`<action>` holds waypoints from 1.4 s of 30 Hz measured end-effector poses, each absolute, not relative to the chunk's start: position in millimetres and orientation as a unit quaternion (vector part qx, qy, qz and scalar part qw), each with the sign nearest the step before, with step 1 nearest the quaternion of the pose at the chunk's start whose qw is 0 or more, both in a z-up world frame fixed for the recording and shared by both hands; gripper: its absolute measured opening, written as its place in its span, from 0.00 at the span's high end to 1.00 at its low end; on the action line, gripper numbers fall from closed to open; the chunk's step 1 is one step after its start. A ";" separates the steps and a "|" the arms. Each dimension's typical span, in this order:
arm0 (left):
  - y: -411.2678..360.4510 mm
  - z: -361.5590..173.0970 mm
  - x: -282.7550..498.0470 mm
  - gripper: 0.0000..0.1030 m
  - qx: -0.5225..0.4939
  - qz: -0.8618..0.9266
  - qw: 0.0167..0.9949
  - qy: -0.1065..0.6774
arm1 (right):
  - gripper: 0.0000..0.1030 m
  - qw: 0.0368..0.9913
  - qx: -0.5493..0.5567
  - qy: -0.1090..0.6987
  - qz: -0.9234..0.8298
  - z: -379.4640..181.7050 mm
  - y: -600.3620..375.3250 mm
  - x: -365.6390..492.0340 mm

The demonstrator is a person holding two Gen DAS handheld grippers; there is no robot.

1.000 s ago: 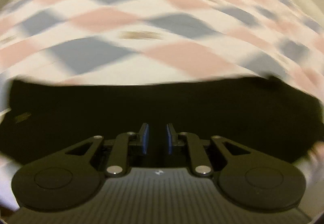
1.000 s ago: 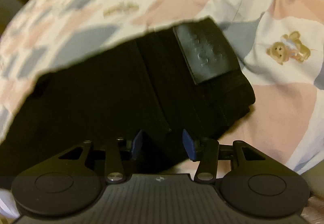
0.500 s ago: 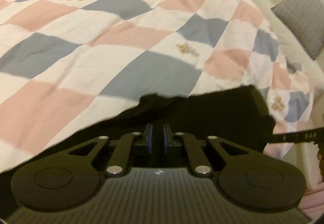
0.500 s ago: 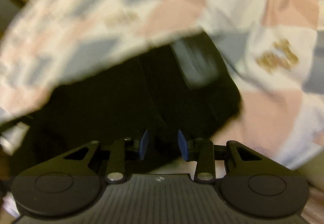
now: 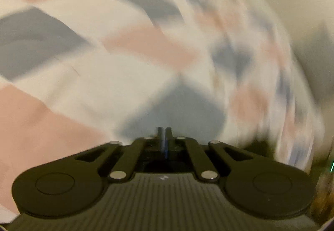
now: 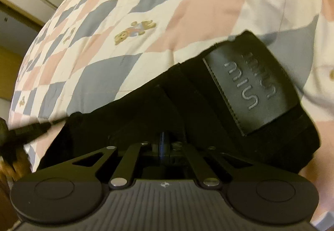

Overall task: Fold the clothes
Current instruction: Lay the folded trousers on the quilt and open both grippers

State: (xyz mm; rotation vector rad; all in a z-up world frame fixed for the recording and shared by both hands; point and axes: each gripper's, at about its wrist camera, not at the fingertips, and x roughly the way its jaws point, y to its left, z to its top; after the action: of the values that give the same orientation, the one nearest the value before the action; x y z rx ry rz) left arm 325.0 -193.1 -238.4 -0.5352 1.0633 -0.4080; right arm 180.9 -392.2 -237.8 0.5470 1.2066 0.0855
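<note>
One black garment [image 6: 146,118], one leather patch [image 6: 254,84], right claw [image 6: 165,143] clamping it

Left wrist view motion-blurred; quilt [image 5: 129,47] pattern smeared.

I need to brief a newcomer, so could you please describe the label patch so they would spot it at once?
Find the checked quilt with little bear prints. On it lies a black garment; at its right end sits the label patch, a dark stitched rectangle with raised lettering.
</note>
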 end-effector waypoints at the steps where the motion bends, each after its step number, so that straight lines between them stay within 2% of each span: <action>1: -179.4 -230.8 326.5 0.99 -0.278 -0.166 0.815 0.481 | 1.00 0.789 0.250 0.560 0.036 -232.9 -393.9 179.0; 2: -172.4 -222.2 326.2 0.99 -0.274 -0.152 0.824 0.472 | 0.99 0.792 0.248 0.556 0.033 -227.6 -395.0 177.1; 4: -173.9 -205.8 313.6 0.99 -0.220 -0.166 0.835 0.477 | 0.83 0.803 0.237 0.545 0.035 -214.4 -394.2 172.0; 7: -185.2 -189.3 276.3 0.99 -0.152 -0.218 0.828 0.494 | 0.68 0.821 0.195 0.532 0.068 -192.7 -384.4 159.2; 10: -190.8 -192.6 226.9 0.92 -0.115 -0.230 0.820 0.511 | 0.64 0.821 0.134 0.547 0.090 -195.1 -370.2 145.3; 11: -188.7 -202.4 213.9 0.92 -0.112 -0.215 0.817 0.524 | 0.66 0.820 0.114 0.552 0.095 -200.7 -367.5 140.9; 13: -181.8 -221.2 188.1 0.92 -0.107 -0.183 0.808 0.549 | 0.76 0.817 0.077 0.562 0.106 -215.5 -365.0 131.7; 15: -172.2 -237.9 162.0 0.97 -0.101 -0.154 0.799 0.573 | 0.80 0.813 0.076 0.567 0.109 -218.2 -369.8 123.9; 17: -163.4 -234.4 141.2 0.97 -0.108 -0.144 0.798 0.576 | 0.85 0.807 0.080 0.575 0.107 -218.0 -375.6 117.3; 19: -159.9 -226.5 126.6 0.97 -0.096 -0.135 0.799 0.578 | 0.76 0.804 0.077 0.582 0.092 -212.8 -381.4 112.2; 20: -158.7 -220.7 121.2 0.96 -0.092 -0.132 0.803 0.574 | 0.68 0.806 0.076 0.581 0.082 -208.4 -384.1 110.8; 23: -152.5 -212.6 114.0 0.89 -0.100 -0.099 0.821 0.553 | 0.65 0.823 0.097 0.554 0.082 -193.2 -388.4 113.9; 25: -149.6 -218.7 115.2 0.89 -0.101 -0.071 0.818 0.562 | 0.60 0.825 0.086 0.552 0.085 -195.0 -382.1 119.2; 29: -150.6 -221.1 95.3 0.89 -0.081 -0.054 0.813 0.574 | 0.60 0.798 0.037 0.598 0.070 -220.4 -372.6 110.6; 30: -148.3 -218.8 87.9 0.89 -0.085 -0.048 0.812 0.576 | 0.59 0.794 0.032 0.603 0.070 -221.8 -372.2 106.1; 31: -140.9 -214.0 80.5 0.89 -0.093 -0.035 0.813 0.573 | 0.55 0.790 0.029 0.609 0.068 -221.5 -371.4 102.8; 33: -125.3 -204.1 65.7 0.89 -0.110 -0.007 0.817 0.566 | 0.55 0.789 0.027 0.610 0.069 -214.6 -368.1 101.2; 39: -38.0 -176.4 29.1 0.87 -0.176 0.122 0.823 0.527 | 0.55 0.798 0.036 0.589 0.123 -189.8 -334.4 104.4; 42: 6.0 -168.2 17.2 0.87 -0.193 0.170 0.824 0.505 | 0.55 0.794 0.085 0.575 0.179 -188.2 -300.9 105.1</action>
State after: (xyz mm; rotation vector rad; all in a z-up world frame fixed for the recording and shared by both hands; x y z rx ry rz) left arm 17.2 6.0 -168.2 -0.4114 1.0733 0.3606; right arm 105.1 -300.9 -188.2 0.1829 1.2369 0.3847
